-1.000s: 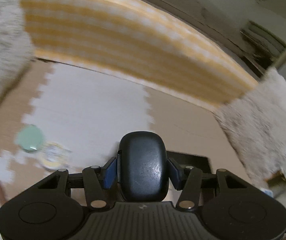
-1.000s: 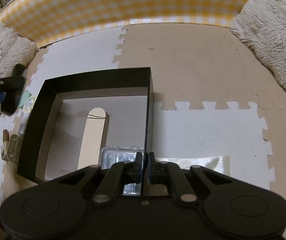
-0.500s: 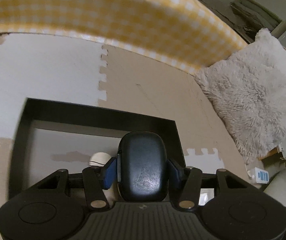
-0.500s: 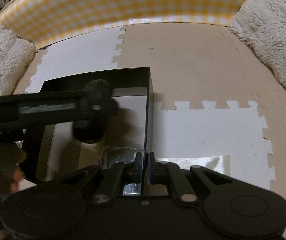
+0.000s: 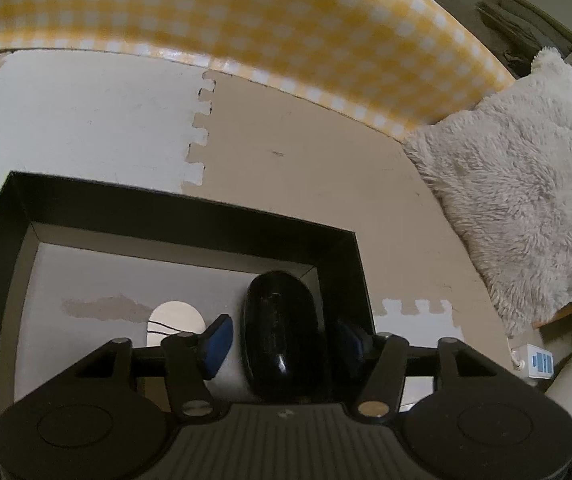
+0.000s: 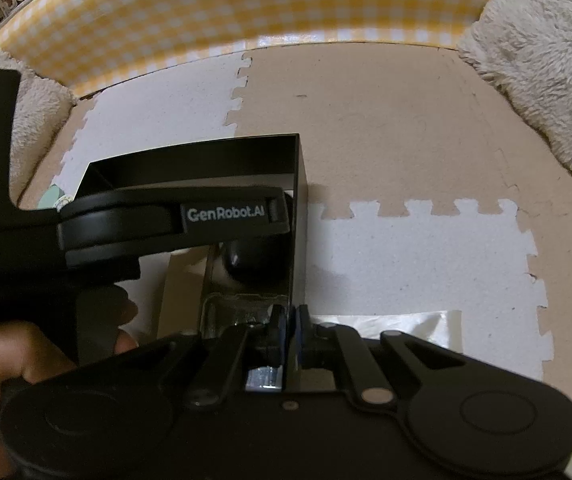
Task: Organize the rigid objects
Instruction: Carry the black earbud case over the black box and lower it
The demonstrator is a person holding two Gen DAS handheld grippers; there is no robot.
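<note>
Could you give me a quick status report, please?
Left claw opening around glossy black oval case, inside black box. Right claw shut on box wall.

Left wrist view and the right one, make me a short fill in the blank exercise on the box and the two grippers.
1. The left gripper, its jaws opening, has a black oval object between them, inside the ___ box.
2. The ___ gripper is shut on the box's side wall.
3. The checked barrier behind the mats is white and ___.

Missing words: black; right; yellow.
</note>
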